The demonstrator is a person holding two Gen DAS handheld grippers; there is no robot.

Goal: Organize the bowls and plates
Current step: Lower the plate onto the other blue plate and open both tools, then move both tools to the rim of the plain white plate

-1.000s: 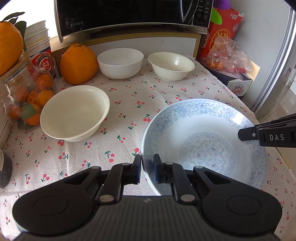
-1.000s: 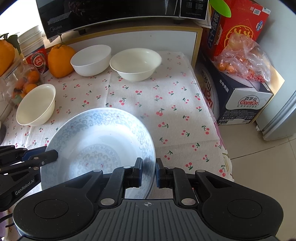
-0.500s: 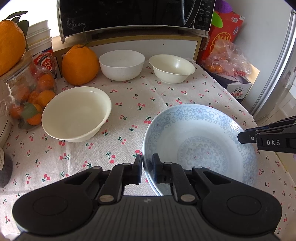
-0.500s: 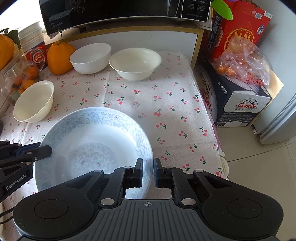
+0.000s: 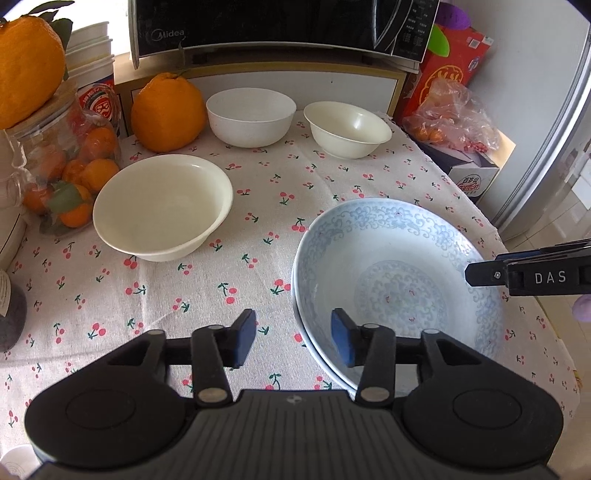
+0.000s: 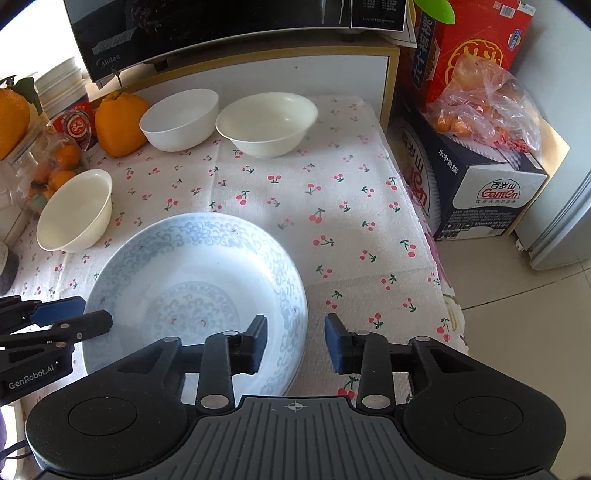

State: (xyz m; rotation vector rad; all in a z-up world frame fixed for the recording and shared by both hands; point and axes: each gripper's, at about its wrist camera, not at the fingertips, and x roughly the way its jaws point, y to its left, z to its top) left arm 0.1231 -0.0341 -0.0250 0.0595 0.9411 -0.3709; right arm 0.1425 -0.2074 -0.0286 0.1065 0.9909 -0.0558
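A wide blue-patterned plate (image 5: 399, 280) lies on the cherry-print tablecloth (image 5: 221, 280); a second rim shows just under its left edge. My left gripper (image 5: 293, 341) is opening, with the plate's left rim between its pads, untouched. My right gripper (image 6: 295, 345) is also opening, astride the plate's (image 6: 192, 280) right rim without pressing it. Each view shows the other gripper across the plate: the right gripper (image 5: 491, 266) and the left gripper (image 6: 88, 314). A cream bowl (image 5: 162, 210) stands at the left. A white bowl (image 5: 251, 114) and another cream bowl (image 5: 347, 127) stand at the back.
A microwave (image 5: 280, 26) sits on a shelf behind the bowls. A large orange fruit (image 5: 168, 110), a jar of tangerines (image 5: 70, 173) and stacked paper cups (image 5: 90, 55) crowd the left. Past the table's right edge are cartons (image 6: 480, 184) with a bag of fruit.
Both grippers were shut on the plate's rims; now both sets of jaws stand apart and the plate rests on the cloth. Neither hand has shifted noticeably.
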